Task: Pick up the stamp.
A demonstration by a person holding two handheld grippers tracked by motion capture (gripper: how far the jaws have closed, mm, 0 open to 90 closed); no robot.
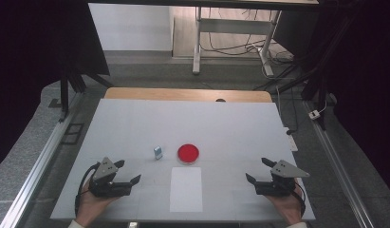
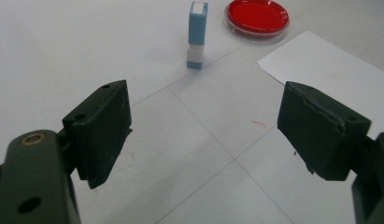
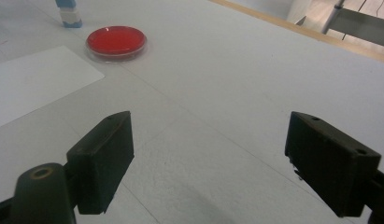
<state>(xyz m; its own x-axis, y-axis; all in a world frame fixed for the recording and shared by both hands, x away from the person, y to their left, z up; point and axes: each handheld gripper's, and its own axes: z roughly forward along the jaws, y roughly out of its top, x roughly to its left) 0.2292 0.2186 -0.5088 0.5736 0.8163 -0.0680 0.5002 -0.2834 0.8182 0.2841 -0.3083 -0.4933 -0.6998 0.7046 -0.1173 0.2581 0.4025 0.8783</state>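
The small blue stamp (image 2: 197,35) is standing upright on the counter (image 1: 135,123), just left of the red ink pad (image 1: 188,153) and beyond the white paper sheet (image 1: 186,189). The left gripper (image 1: 127,172) is facing it, spread wide, gripping nothing; the right gripper (image 1: 257,170) likewise. Best is approaching level and pinching the blue body squarely, avoiding tipping it.

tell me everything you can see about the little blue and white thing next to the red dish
The small blue stamp-like block stands upright on the white table, just left of the red dish and apart from it. It is a slim rectangular piece that looks like plastic: a light blue body, a white band near the bottom above a blue foot, and a white square on its top face. Only the table touches it; both tools sit well short of it.
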